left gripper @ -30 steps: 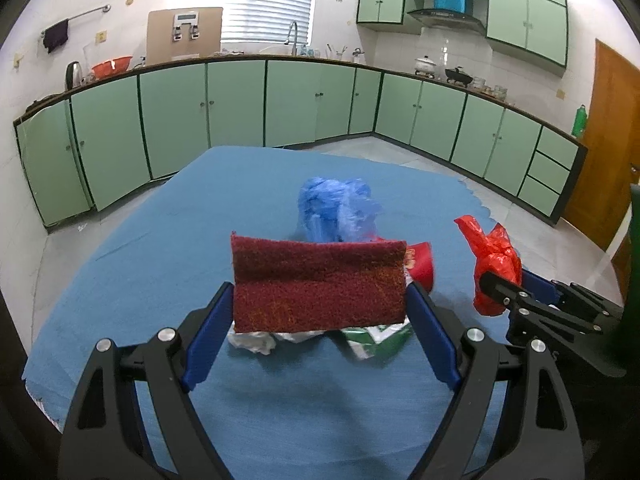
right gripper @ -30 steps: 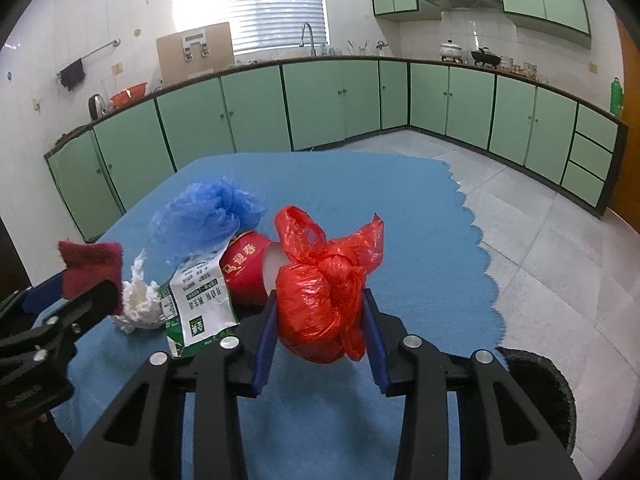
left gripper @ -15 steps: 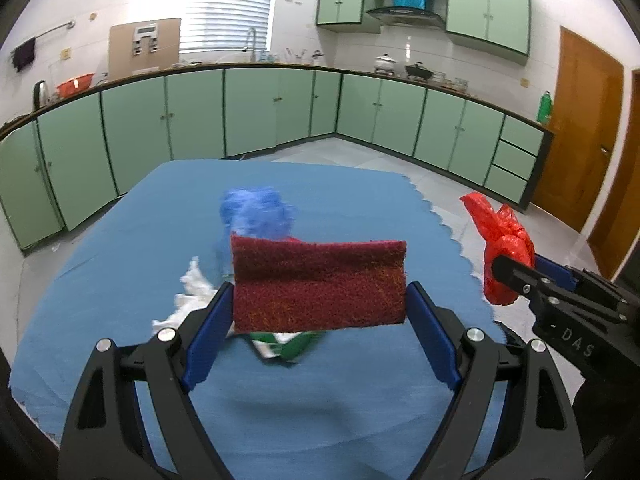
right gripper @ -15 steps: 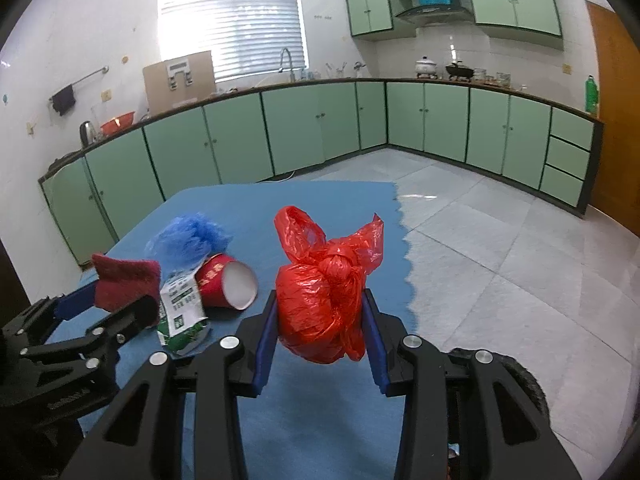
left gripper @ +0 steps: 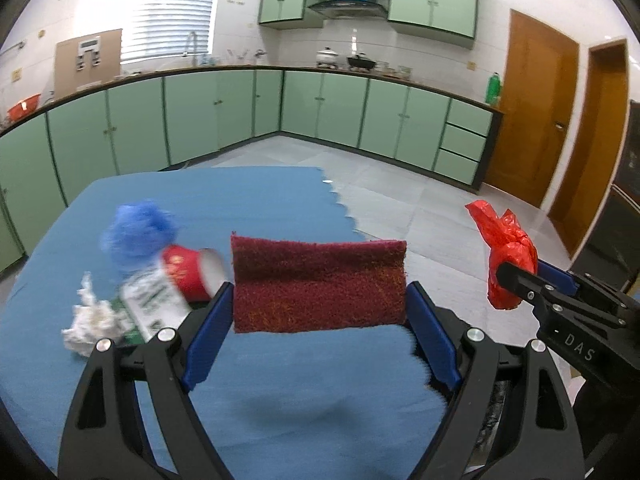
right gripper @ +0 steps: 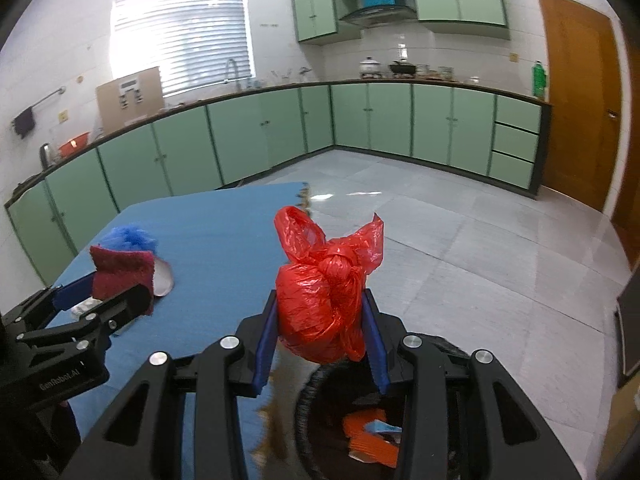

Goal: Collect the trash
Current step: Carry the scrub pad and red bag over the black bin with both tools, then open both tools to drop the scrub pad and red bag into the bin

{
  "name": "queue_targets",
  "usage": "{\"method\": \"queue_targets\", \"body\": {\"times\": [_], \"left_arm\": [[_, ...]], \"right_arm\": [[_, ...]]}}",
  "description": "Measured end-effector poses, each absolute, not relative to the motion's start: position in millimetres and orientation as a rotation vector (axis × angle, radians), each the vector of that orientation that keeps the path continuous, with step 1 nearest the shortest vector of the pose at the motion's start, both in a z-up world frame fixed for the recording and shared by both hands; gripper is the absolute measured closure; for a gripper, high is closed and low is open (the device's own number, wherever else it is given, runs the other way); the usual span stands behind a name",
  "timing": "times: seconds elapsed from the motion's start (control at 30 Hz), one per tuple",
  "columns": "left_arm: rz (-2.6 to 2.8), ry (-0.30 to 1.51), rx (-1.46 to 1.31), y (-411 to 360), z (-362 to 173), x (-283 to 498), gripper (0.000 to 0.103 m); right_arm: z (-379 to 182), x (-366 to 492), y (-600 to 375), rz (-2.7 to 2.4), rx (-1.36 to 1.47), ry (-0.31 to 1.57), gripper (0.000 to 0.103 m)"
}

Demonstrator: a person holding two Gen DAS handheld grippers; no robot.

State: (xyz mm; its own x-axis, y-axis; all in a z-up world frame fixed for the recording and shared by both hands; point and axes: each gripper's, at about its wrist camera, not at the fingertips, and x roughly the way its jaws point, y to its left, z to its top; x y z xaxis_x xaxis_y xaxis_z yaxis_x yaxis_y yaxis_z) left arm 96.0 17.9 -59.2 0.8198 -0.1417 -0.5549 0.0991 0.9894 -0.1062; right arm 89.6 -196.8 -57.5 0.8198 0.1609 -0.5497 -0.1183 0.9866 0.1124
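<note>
My left gripper (left gripper: 319,312) is shut on a dark red scouring pad (left gripper: 318,285), held flat above the blue table cloth (left gripper: 248,196). My right gripper (right gripper: 321,320) is shut on a knotted red plastic bag (right gripper: 320,300), held over the rim of a black trash bin (right gripper: 316,384) beside the table. From the left wrist view, that bag (left gripper: 506,256) hangs past the table's right edge. Left on the cloth lie a blue plastic bag (left gripper: 136,232), a red paper cup (left gripper: 188,276), a green and white carton (left gripper: 150,304) and a crumpled white tissue (left gripper: 86,324).
Orange and blue scraps (right gripper: 370,436) lie inside the bin. Green cabinets (right gripper: 248,140) line the far walls, with grey tiled floor (right gripper: 460,240) between them and the table. Two brown doors (left gripper: 536,120) stand at the right.
Both grippers have swung to the right with their loads. The trash left on the cloth has slid to the left in both views, and the bin has come into sight under the right gripper.
</note>
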Motion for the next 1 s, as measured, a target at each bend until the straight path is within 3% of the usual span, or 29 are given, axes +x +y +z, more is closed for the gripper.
{"method": "queue_targets", "body": {"times": [0.87,1.0], "left_arm": [[-0.351,0.687,0.017,-114,-106,137,0.02],[-0.358,0.726,0.013,-121,-115,146,0.02]], "right_arm": [[-105,78,-308,-0.052,0.133,0.66,0.064],[-115,82,-313,-0.05,0.134,0.683,0.059]]}}
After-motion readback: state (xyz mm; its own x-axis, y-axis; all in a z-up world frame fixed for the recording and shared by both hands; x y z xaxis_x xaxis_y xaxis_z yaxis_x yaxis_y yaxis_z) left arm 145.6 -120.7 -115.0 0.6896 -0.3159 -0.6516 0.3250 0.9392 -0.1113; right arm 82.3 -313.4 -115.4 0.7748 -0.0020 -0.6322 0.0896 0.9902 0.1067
